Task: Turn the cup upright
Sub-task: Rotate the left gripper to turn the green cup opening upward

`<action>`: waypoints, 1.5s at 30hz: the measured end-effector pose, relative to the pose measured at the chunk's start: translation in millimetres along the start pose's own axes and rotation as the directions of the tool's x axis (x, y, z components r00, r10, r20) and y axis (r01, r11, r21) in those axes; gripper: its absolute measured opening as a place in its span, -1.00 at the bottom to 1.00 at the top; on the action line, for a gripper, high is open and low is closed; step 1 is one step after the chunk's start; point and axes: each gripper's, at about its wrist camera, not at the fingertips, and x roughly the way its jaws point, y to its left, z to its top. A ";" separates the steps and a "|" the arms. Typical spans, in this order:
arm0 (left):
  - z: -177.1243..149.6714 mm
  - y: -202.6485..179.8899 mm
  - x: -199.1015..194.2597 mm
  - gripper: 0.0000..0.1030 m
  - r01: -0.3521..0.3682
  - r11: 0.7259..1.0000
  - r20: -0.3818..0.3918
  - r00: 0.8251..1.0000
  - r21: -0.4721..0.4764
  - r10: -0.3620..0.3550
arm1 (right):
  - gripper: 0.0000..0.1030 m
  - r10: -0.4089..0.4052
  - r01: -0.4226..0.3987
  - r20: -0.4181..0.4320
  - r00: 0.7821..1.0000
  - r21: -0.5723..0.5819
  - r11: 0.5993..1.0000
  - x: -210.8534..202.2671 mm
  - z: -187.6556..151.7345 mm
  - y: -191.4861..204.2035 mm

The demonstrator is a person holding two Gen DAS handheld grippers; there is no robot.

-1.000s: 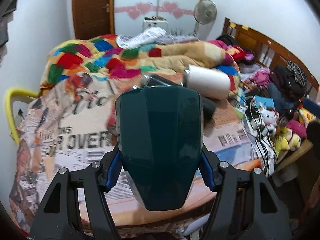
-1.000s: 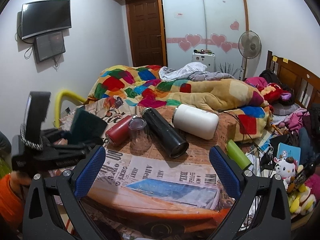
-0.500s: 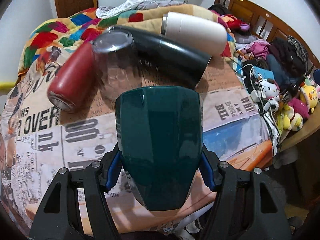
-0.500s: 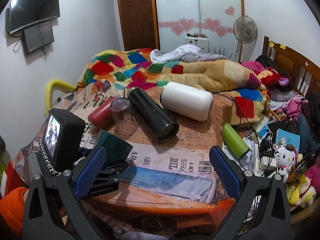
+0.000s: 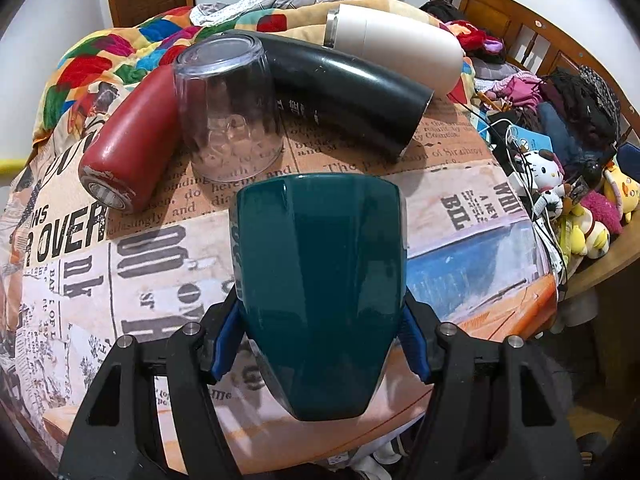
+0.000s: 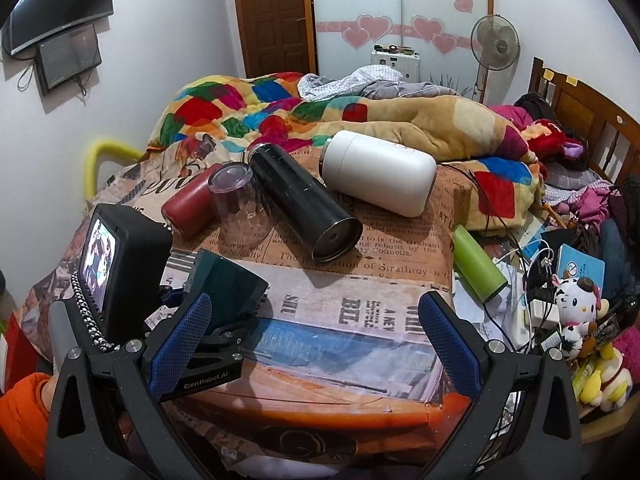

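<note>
**Teal cup carried lower and closer to the printed cloth**

The teal cup (image 5: 320,292) has dropped toward the counter (image 5: 460,264) since a second ago, when it was held high against the quilt. The left gripper (image 5: 320,336) clamps it at its narrow end, jaws closed on both sides, wide end pointing forward. It hangs just in front of the clear tumbler (image 5: 228,112), which stands mouth down beside the red flask (image 5: 128,148) and black flask (image 5: 352,96). By my judgement the turn is not finished. The right gripper (image 6: 316,344) waits with jaws spread and nothing between them
</note>
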 end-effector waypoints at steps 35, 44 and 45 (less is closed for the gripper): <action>-68.6 127.0 -113.6 0.37 -0.219 0.939 0.171 0.948 -0.267 0.269 | 0.82 0.152 -0.142 -0.258 0.954 0.056 0.988 99.5 -6.2 56.3; -63.8 125.6 -111.6 0.37 -0.203 0.941 0.188 0.947 -0.272 0.258 | 0.69 0.196 -0.176 -0.296 0.935 0.093 0.980 121.7 0.7 64.8; -63.5 125.3 -111.4 0.37 -0.204 0.941 0.188 0.947 -0.272 0.260 | 0.65 0.206 -0.185 -0.299 0.932 0.096 0.978 123.6 1.7 66.3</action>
